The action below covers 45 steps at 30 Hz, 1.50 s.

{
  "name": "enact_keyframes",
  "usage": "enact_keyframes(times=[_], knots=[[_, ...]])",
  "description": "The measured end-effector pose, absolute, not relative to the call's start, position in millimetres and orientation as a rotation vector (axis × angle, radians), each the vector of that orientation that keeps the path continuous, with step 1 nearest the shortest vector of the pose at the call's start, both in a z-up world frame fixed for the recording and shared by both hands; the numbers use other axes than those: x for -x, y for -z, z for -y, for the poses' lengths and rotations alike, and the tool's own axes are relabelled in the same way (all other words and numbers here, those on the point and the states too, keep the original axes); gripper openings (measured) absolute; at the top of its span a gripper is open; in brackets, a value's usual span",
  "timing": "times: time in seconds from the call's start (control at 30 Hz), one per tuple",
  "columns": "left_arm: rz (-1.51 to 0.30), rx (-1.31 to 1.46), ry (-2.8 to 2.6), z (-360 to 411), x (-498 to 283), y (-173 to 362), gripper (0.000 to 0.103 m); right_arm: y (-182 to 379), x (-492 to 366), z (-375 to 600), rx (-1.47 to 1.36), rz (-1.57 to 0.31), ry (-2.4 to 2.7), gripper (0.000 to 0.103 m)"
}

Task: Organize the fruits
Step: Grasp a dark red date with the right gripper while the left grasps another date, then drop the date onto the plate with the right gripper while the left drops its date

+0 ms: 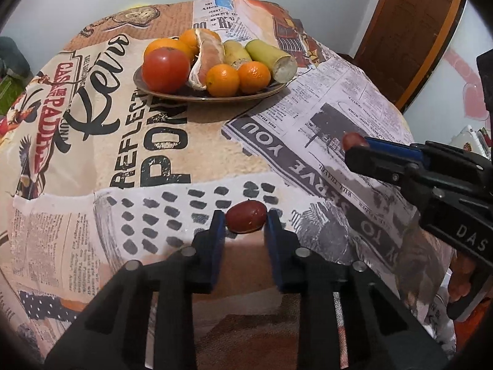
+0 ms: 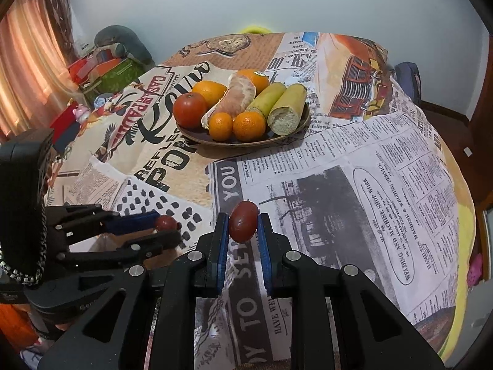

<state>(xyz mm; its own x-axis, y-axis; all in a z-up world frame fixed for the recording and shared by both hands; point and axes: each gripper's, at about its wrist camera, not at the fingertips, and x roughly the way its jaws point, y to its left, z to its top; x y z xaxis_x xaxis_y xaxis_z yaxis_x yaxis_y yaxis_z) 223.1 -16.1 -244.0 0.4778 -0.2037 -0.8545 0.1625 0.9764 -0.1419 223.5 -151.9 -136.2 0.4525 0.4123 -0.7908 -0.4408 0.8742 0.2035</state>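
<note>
Now we hold two sets of tongs over the counter [image 2: 385, 185], which is draped in a cloth printed with newspaper pages and posters. Our left tongs [image 1: 246, 220] have closed on a small reddish-brown date [image 1: 246, 217], the blue pads [image 1: 217, 234] pressing it from both sides, its long axis lying across the gap, just above the dotted patch of the cloth. From the right wrist we see those same left tongs [image 2: 168, 226] at the lower left, with the date [image 2: 165, 222] showing at their tips. Our right tongs [image 2: 243, 226] are likewise shut on a second date [image 2: 242, 221], which stands tilted between the blue pads [image 2: 222, 246] over the dark "YOU" strip of print. From the left wrist the right tongs [image 1: 357, 146] reach in from the right edge, that date [image 1: 353, 140] peeking out at their tip. Farther back on the counter sits a brown plate [image 1: 166, 92], well apart from both dates. On it we see a tomato [image 1: 166, 69] at the left, oranges [image 1: 168, 46] behind it, a peeled citrus piece [image 1: 206, 58] in the middle, two small tangerines [image 1: 222, 80] at the front, and two yellow-green cut stalks [image 1: 271, 57] at the right, their pale cut ends facing us. Behind the counter is a pale wall [image 2: 339, 0], with a curtain [image 2: 27, 61] at the left.
</note>
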Motion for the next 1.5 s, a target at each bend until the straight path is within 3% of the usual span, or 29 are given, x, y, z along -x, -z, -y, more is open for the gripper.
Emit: enact_keyframes(times=[0.8, 1.5], knots=[[-0.882, 0.101, 0.163, -21.4, -281.7, 195.4, 0.026, 117.1, -270.0, 138.3, 0.005, -0.879, -0.551, 0.017], [-0.874, 0.098, 0.155, -22.9, -317.3, 216.5, 0.026, 139.7, -328.7, 108.1, -0.008, -0.885, -0.602, 0.017]])
